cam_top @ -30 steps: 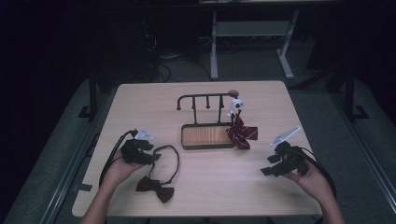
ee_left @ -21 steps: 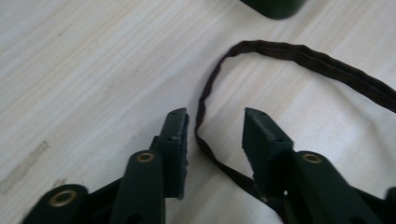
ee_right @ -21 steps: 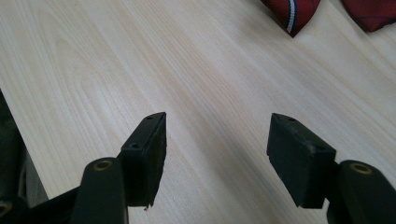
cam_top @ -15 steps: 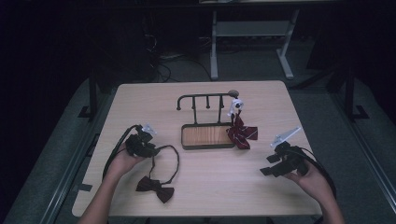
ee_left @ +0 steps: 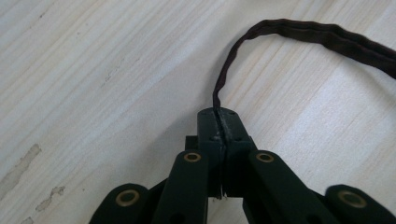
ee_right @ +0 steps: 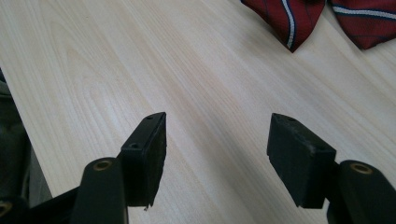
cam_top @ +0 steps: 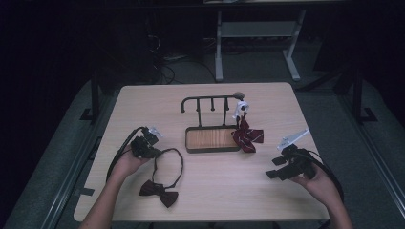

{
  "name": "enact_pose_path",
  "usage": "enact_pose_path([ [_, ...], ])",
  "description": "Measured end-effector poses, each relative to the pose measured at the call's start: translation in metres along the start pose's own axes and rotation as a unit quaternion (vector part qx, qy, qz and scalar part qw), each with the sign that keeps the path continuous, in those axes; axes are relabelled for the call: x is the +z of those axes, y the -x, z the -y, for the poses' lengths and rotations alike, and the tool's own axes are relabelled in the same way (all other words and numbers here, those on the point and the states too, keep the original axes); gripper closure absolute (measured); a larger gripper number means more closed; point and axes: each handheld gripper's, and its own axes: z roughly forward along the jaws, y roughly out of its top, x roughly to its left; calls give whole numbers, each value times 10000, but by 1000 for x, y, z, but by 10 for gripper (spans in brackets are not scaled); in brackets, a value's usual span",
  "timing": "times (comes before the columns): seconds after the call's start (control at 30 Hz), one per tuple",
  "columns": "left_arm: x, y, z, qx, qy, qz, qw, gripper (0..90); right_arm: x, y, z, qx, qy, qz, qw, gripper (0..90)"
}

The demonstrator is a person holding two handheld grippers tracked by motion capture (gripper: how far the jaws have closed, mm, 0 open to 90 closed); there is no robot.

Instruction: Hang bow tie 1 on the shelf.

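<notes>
A dark bow tie (cam_top: 158,192) lies at the front left of the table, its thin strap (cam_top: 174,162) looped out toward the rack. My left gripper (cam_top: 153,153) has just been closing its jaws and is now shut on that strap (ee_left: 322,37). In the left gripper view the pads (ee_left: 218,116) pinch the band where it rises from the wood. My right gripper (cam_top: 272,169) rests at the front right, open (ee_right: 217,135), with bare table between its fingers. A red striped bow tie (cam_top: 247,136) hangs at the rack's right end, and its tips (ee_right: 289,14) show in the right gripper view.
A black hook rack on a wooden-floored tray (cam_top: 187,143) stands mid-table, with a small white object (cam_top: 241,107) at its right post. Beyond the far edge are a metal stand's legs (cam_top: 291,67) and cables on a dark floor.
My left gripper slid a little toward the strap loop, and its jaws went from open to shut on the strap. The right gripper has stayed put.
</notes>
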Motion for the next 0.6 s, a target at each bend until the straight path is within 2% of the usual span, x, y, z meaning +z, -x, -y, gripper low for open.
enact_pose_path([
  [0.2, -3, -1, 2, -2, 9, 74, 10000, 896, 2, 3, 2, 48, -3, 5, 10000, 366],
  [0.3, -7, -1, 3, -33, 79, 190, 9998, 896, 3, 4, 3, 73, -18, -2, 10000, 364],
  [0.53, -23, 2, 1, 69, 368, 477, 9982, 897, 2, 6, 4, 117, -14, -1, 9999, 359],
  [0.6, -29, 2, 0, 169, 398, 480, 9979, 897, 1, 6, 5, 131, -20, 5, 9999, 359],
])
